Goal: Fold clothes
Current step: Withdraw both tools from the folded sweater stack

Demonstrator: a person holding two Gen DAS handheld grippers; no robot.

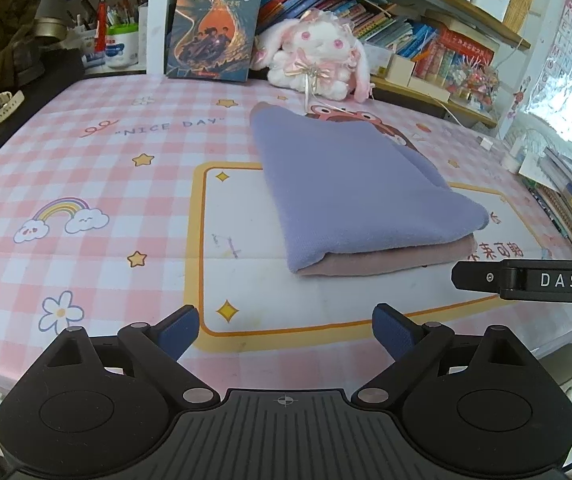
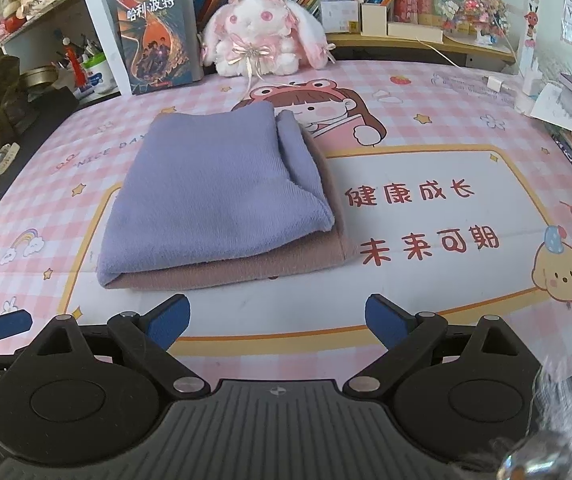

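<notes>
I see both my left gripper (image 1: 286,330) and right gripper (image 2: 278,322) with fingers spread, grasping nothing, low in frame; the folded purple-pink cloth (image 2: 214,200) lies mid-frame on the worktop (image 2: 425,300).

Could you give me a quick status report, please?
Both grippers, left and right, open, empty. Cloth folded on mat, untouched. Nothing in the way.
</notes>
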